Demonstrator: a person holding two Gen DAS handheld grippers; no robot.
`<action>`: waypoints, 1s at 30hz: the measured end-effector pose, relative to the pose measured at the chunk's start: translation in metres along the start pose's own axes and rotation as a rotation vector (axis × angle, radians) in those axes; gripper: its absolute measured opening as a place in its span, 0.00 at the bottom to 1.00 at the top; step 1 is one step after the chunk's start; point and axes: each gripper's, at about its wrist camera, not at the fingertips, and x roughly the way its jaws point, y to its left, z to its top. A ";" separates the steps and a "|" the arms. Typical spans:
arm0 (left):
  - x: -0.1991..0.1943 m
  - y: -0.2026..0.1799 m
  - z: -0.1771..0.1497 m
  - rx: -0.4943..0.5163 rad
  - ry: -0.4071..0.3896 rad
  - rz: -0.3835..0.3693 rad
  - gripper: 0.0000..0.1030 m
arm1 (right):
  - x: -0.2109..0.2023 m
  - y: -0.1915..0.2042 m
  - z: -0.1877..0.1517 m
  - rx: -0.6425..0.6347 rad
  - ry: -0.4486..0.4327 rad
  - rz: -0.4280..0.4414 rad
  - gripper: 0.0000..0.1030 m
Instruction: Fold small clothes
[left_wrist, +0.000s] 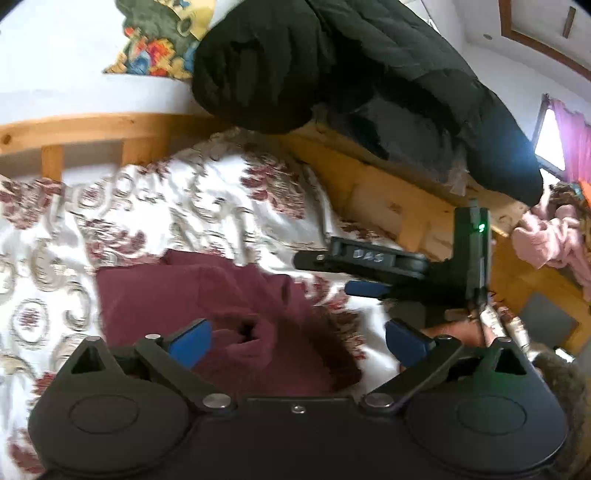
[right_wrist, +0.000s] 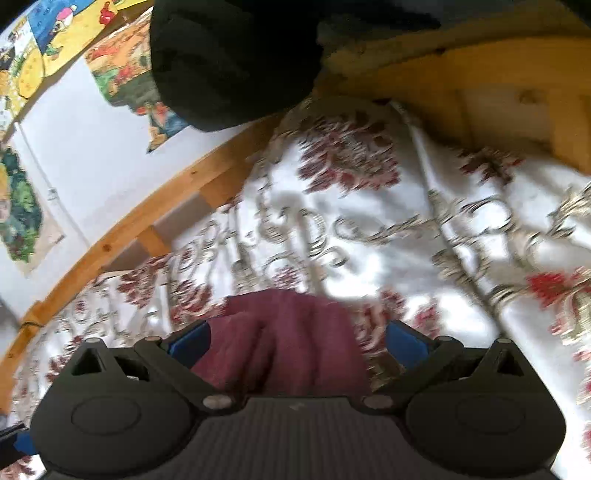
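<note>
A small maroon garment (left_wrist: 221, 314) lies bunched on the white floral bedspread (left_wrist: 166, 206). My left gripper (left_wrist: 299, 341) is open just above it, blue pads on either side of a raised fold. My right gripper (left_wrist: 369, 273) shows from the side in the left wrist view, at the garment's right edge. In the right wrist view the garment (right_wrist: 291, 339) lies between the spread blue fingers (right_wrist: 404, 341) of my right gripper (right_wrist: 295, 341), which is open and holds nothing.
A black padded jacket (left_wrist: 332, 66) hangs over the wooden bed frame (left_wrist: 388, 184) behind the garment. Pink clothes (left_wrist: 550, 240) lie at the far right. A white wall with colourful posters (right_wrist: 33, 44) stands behind the bed rail (right_wrist: 147, 218).
</note>
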 end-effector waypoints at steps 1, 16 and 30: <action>-0.002 0.002 -0.004 0.013 -0.004 0.021 0.98 | 0.002 0.001 -0.001 0.010 0.014 0.025 1.00; 0.021 0.035 -0.047 0.036 0.091 0.171 0.98 | 0.049 0.012 -0.025 0.121 0.197 0.183 0.88; 0.025 0.020 -0.049 0.121 0.009 0.127 0.32 | 0.054 0.040 -0.020 -0.090 0.097 0.135 0.11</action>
